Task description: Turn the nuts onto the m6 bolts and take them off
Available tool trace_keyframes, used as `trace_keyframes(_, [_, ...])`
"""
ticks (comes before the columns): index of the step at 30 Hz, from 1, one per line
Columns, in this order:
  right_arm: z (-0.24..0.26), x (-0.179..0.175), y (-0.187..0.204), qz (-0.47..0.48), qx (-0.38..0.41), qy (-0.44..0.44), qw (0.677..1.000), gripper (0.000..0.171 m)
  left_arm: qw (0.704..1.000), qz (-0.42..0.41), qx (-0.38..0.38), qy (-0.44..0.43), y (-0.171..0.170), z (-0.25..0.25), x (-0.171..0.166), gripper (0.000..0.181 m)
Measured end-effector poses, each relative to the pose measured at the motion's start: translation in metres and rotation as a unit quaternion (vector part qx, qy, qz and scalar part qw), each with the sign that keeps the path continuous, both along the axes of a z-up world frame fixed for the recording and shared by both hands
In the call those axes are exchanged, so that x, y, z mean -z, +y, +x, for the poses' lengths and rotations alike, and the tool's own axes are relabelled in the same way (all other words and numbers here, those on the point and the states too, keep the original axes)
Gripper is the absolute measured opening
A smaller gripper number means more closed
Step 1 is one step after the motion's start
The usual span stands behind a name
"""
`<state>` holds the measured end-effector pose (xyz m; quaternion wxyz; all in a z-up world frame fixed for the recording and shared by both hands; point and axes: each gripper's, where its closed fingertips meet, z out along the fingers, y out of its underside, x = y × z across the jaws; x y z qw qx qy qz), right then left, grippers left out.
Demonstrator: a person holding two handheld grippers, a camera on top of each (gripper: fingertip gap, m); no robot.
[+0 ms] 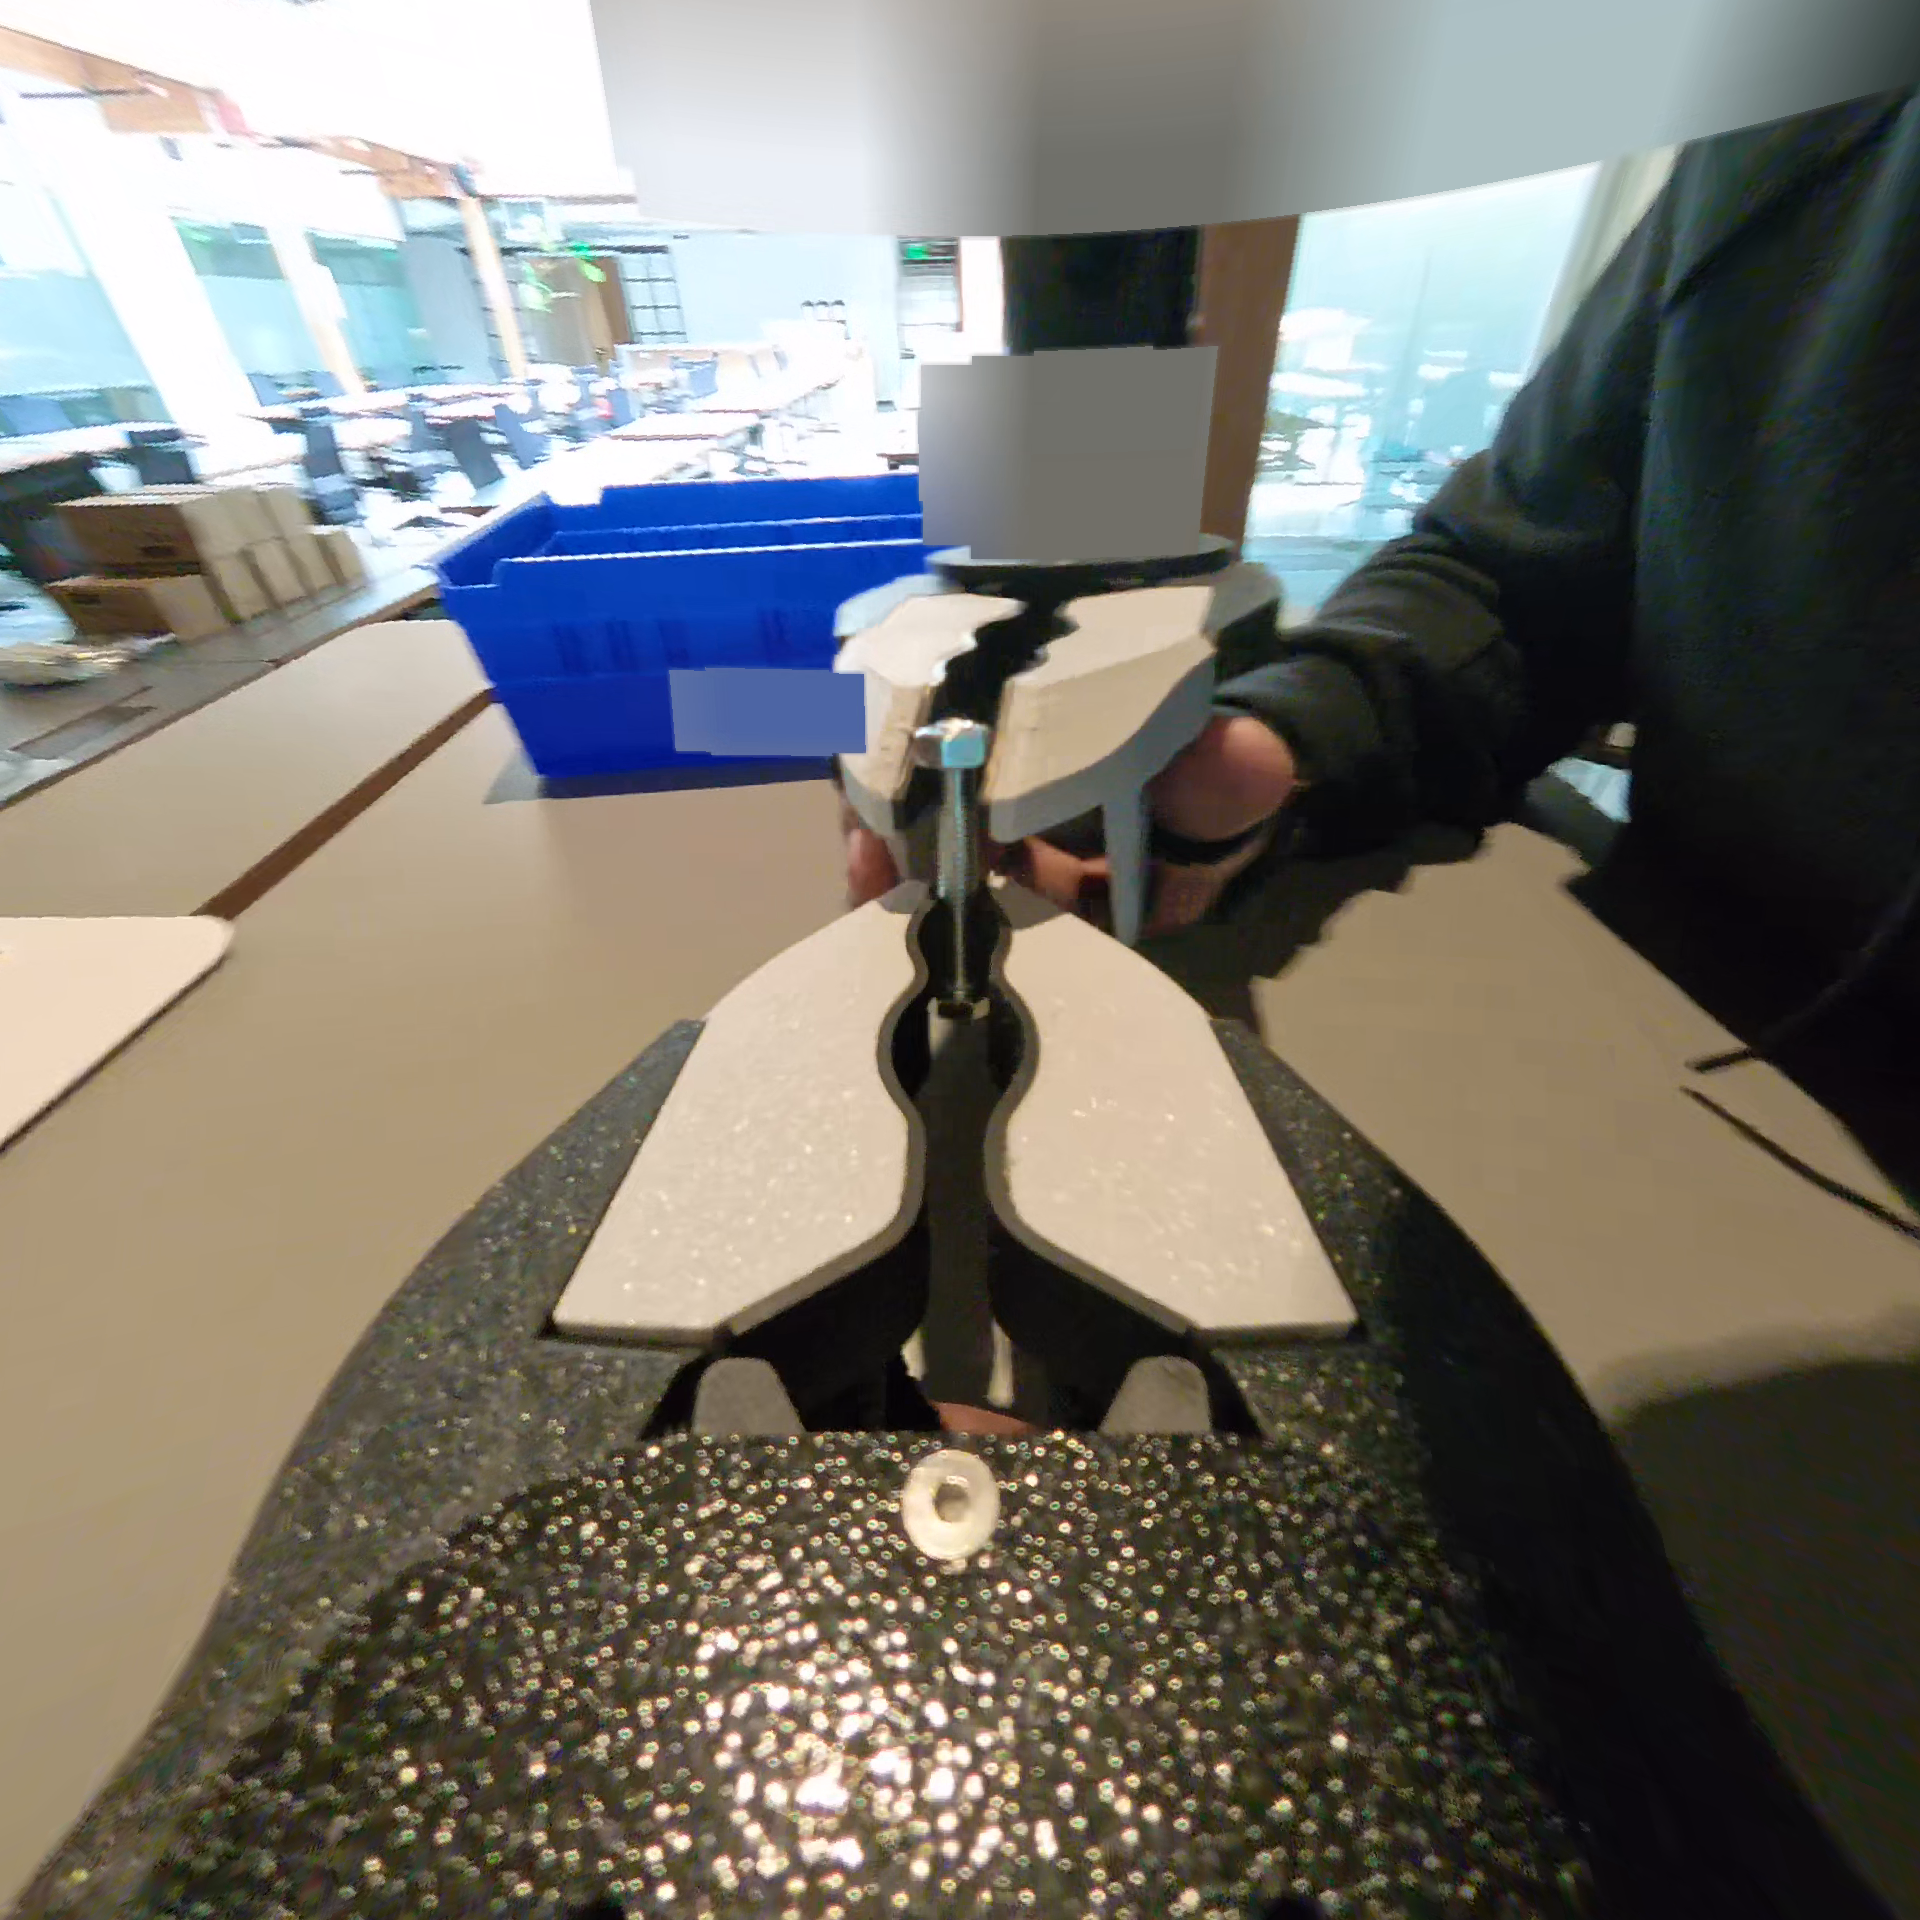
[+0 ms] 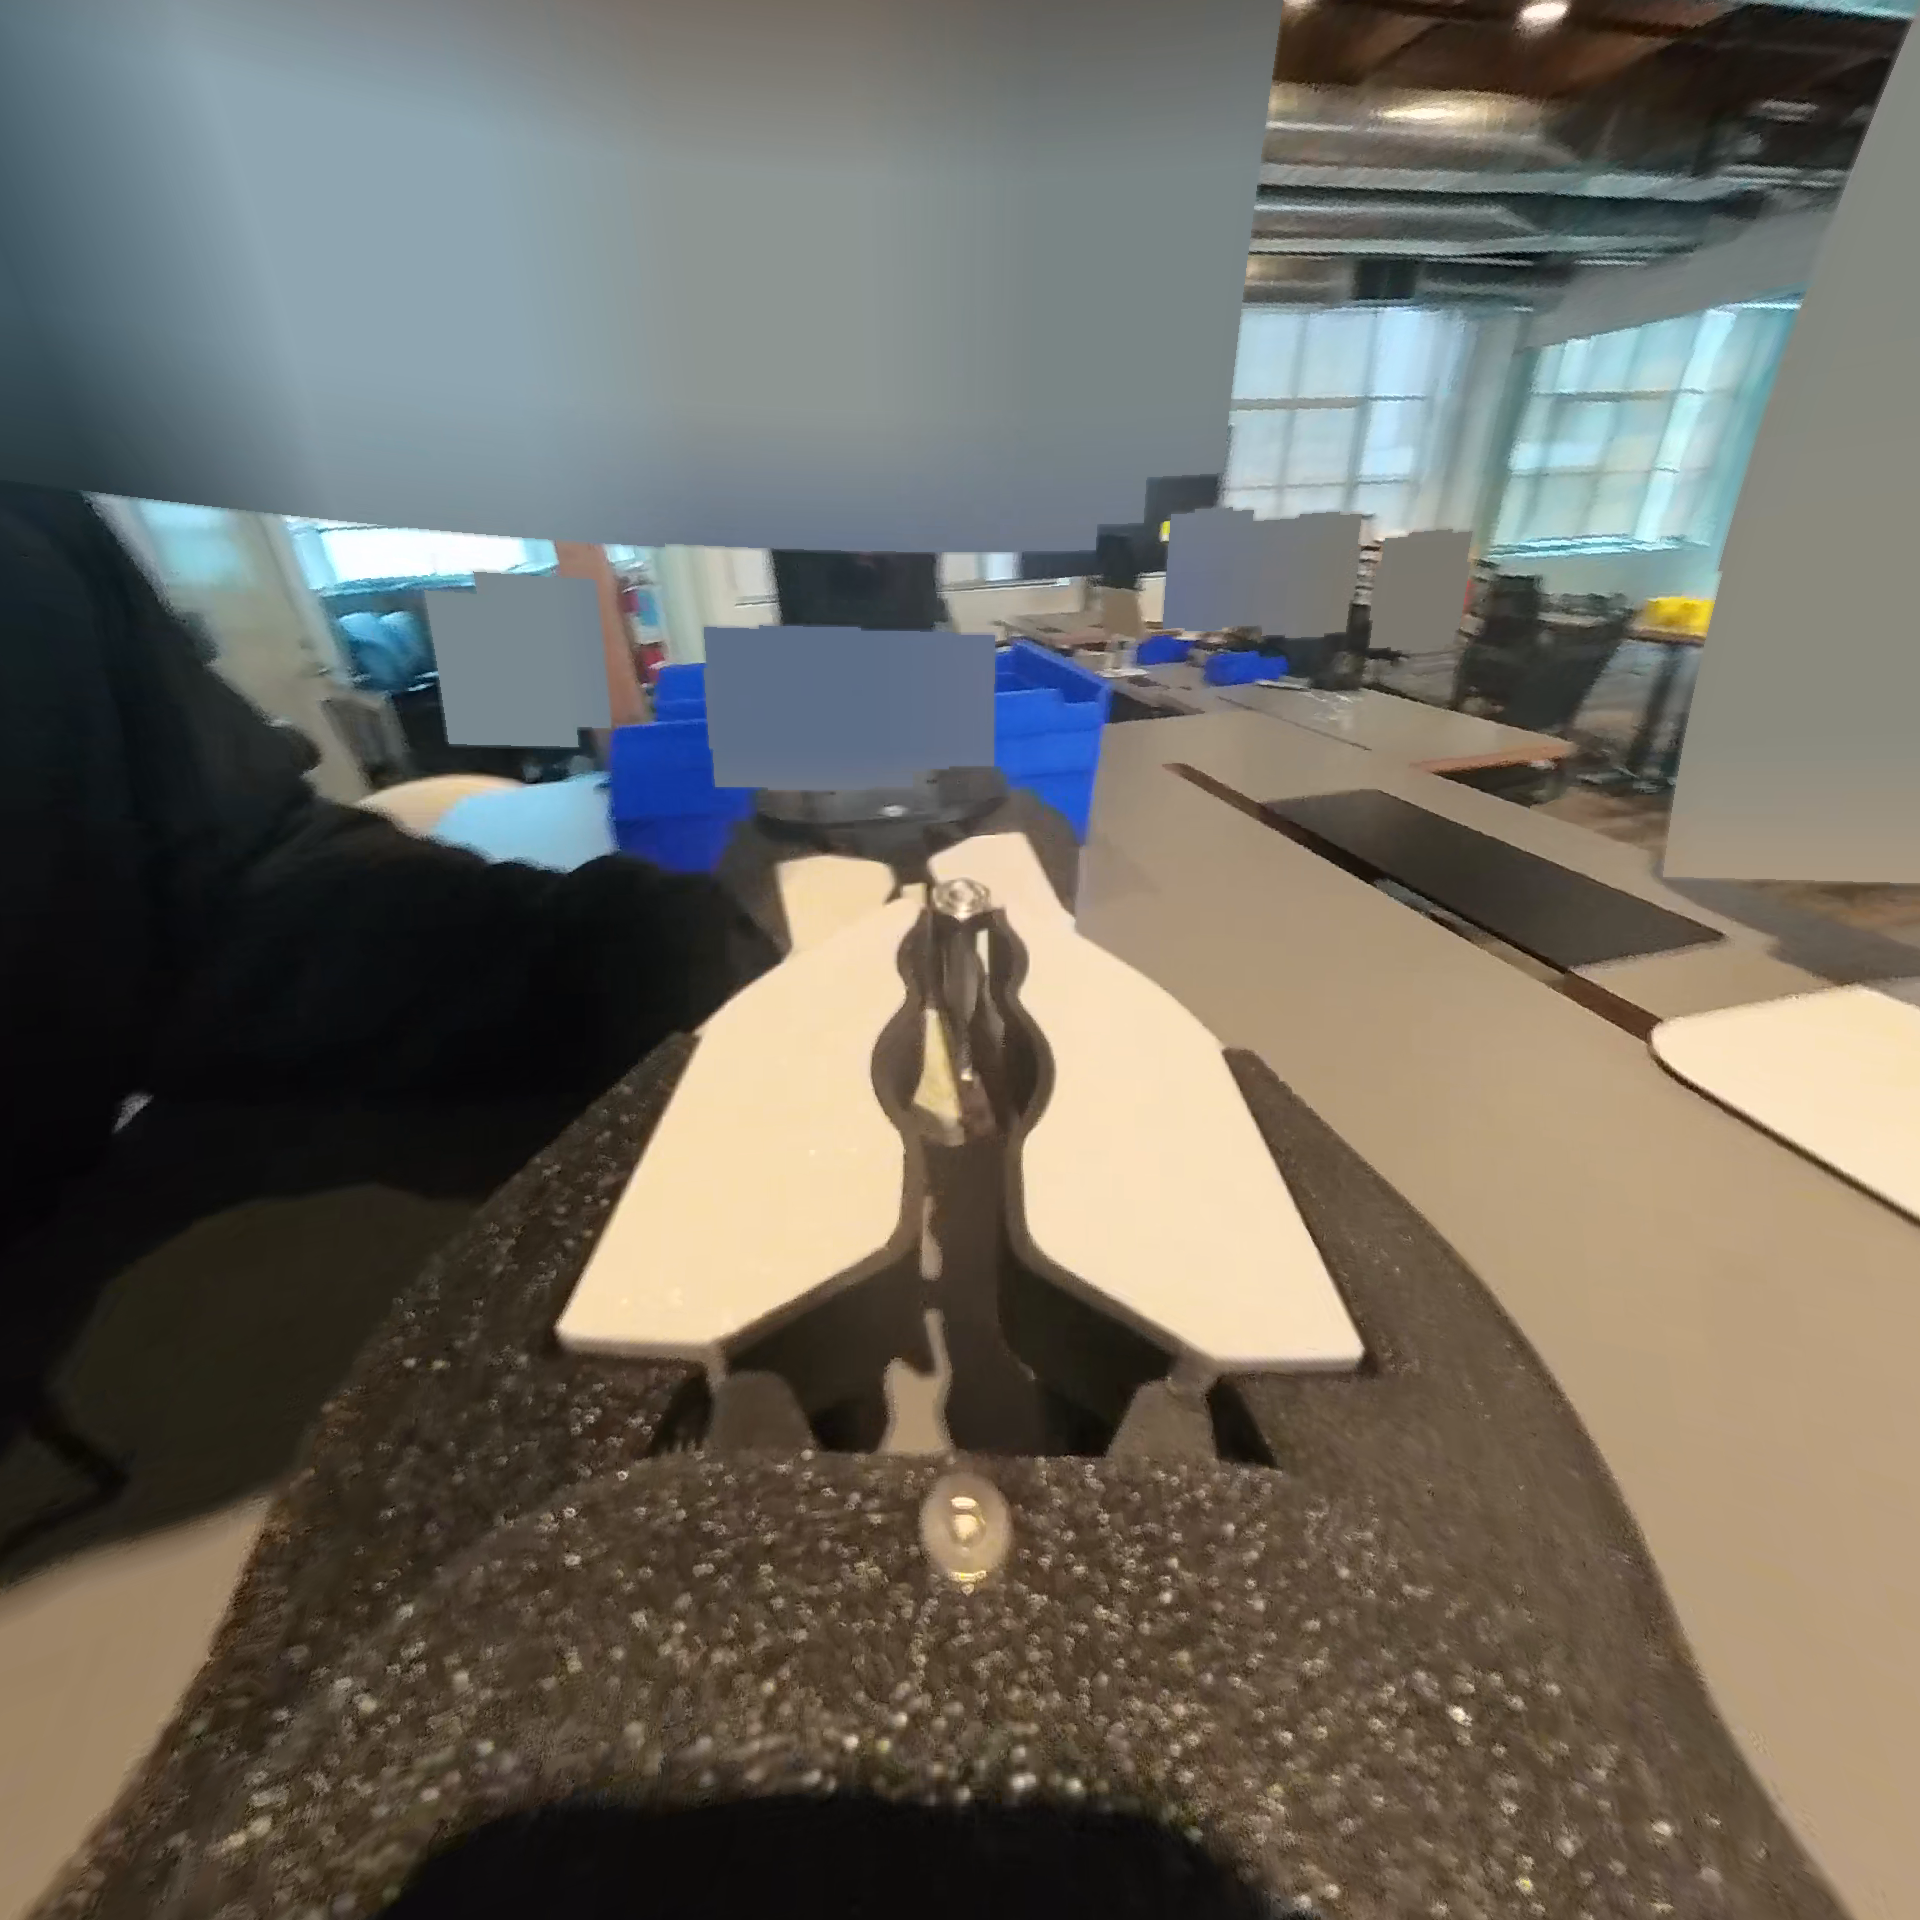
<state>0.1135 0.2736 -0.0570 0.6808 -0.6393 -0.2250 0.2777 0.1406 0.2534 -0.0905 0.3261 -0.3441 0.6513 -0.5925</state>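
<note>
A silver M6 bolt (image 1: 957,842) hangs in the air between my two grippers, which face each other above the table. My right gripper (image 1: 977,707) is shut on the bolt's hex head (image 1: 951,743), which also shows at its own fingertips in the right wrist view (image 2: 961,899). My left gripper (image 1: 956,925) is shut around the threaded end, where a small nut (image 1: 961,1004) sits between its fingers. In the right wrist view my right gripper (image 2: 961,920) hides the shaft, and the left gripper (image 2: 914,868) lies just beyond it.
Blue plastic bins (image 1: 675,623) stand at the far side of the grey-brown table (image 1: 416,1039). A white mat (image 1: 94,987) lies on the table, and a black strip (image 2: 1475,883) is set into it. A person's dark sleeve (image 1: 1455,675) is behind the right gripper. There is about 4 centimetres between the tips of the two grippers.
</note>
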Motion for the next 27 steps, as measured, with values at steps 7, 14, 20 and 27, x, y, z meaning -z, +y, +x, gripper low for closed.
trace_keyframes(7, [0.004,0.003,0.008,-0.004,0.131,-0.021,0.991,0.026,0.996,0.048,-0.075,-0.015,0.015,0.01,0.004,0.005])
trace_keyframes(14, [-0.001,-0.014,-0.011,0.024,-0.042,0.026,0.999,0.032,0.999,-0.027,0.042,0.002,-0.006,-0.007,-0.003,0.004])
trace_keyframes(20, [-0.01,-0.008,-0.015,0.021,-0.065,-0.004,0.998,0.021,0.994,-0.04,0.101,0.011,-0.022,-0.017,-0.004,0.004])
trace_keyframes(27, [0.002,-0.006,0.004,-0.009,0.048,0.017,0.999,0.01,1.0,0.001,-0.01,-0.002,0.001,0.001,0.0,0.004])
